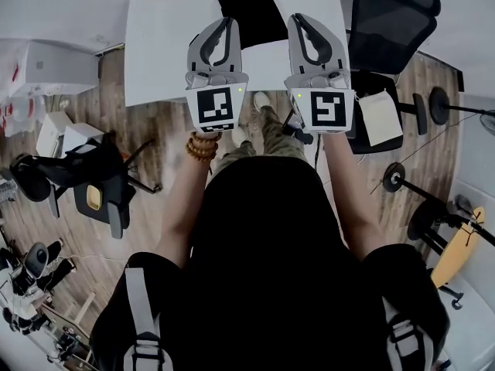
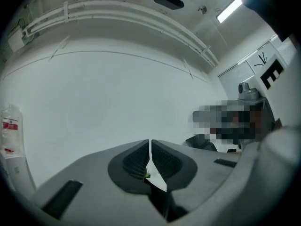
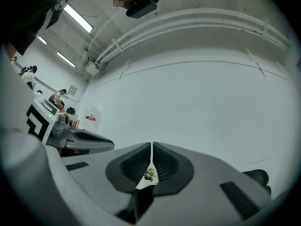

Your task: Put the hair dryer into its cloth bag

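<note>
Holding the left gripper [image 1: 226,23] and right gripper [image 1: 298,18] side by side and level in front of you, you have both pairs of jaws closed together with nothing between them. Past their tips the black bag [image 1: 251,10] lies on the white table [image 1: 166,45], untouched. The dryer itself cannot be made out. A black chair [image 1: 390,22] stands just right of the table.
</note>
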Action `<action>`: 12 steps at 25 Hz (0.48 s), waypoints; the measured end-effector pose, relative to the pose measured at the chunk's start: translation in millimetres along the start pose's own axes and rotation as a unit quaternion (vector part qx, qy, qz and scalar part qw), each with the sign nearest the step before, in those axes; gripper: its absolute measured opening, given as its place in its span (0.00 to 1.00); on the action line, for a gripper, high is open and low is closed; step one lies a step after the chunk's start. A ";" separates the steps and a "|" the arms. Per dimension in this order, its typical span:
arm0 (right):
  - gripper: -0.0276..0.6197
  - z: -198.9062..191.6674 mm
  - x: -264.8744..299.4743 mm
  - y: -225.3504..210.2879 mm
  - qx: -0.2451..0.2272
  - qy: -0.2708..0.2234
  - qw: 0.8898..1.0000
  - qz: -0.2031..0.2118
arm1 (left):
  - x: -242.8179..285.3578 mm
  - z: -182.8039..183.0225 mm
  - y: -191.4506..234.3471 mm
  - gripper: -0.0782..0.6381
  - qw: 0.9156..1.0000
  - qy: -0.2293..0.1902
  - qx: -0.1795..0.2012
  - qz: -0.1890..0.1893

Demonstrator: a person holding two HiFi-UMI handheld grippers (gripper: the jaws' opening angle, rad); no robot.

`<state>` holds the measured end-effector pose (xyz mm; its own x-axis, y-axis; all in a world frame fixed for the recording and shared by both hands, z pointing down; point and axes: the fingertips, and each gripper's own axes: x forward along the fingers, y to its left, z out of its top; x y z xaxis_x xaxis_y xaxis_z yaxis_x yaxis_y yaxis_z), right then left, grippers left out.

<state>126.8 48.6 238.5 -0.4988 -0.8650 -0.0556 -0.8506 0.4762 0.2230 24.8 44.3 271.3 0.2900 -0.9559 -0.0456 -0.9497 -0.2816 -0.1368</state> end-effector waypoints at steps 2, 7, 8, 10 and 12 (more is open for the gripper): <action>0.10 0.6 -2.8 -4.2 -0.001 -0.007 1.000 -0.002 | 1.4 0.2 -4.1 0.16 1.000 0.001 0.001 -0.001; 0.10 -5.5 -5.6 -9.8 0.003 0.003 1.000 -0.006 | 3.9 -1.5 -8.9 0.16 1.000 0.002 0.003 -0.005; 0.10 -5.1 -5.7 -10.2 0.003 0.003 1.000 -0.006 | 4.0 -1.4 -9.2 0.16 1.000 0.003 0.004 -0.005; 0.10 -4.5 -5.8 -10.8 0.002 0.002 1.000 -0.004 | 4.5 -1.1 -9.7 0.16 1.000 0.004 0.004 -0.005; 0.10 -3.8 -5.8 -11.3 0.001 0.001 1.000 -0.003 | 5.1 -1.1 -9.9 0.16 1.000 0.005 0.005 -0.005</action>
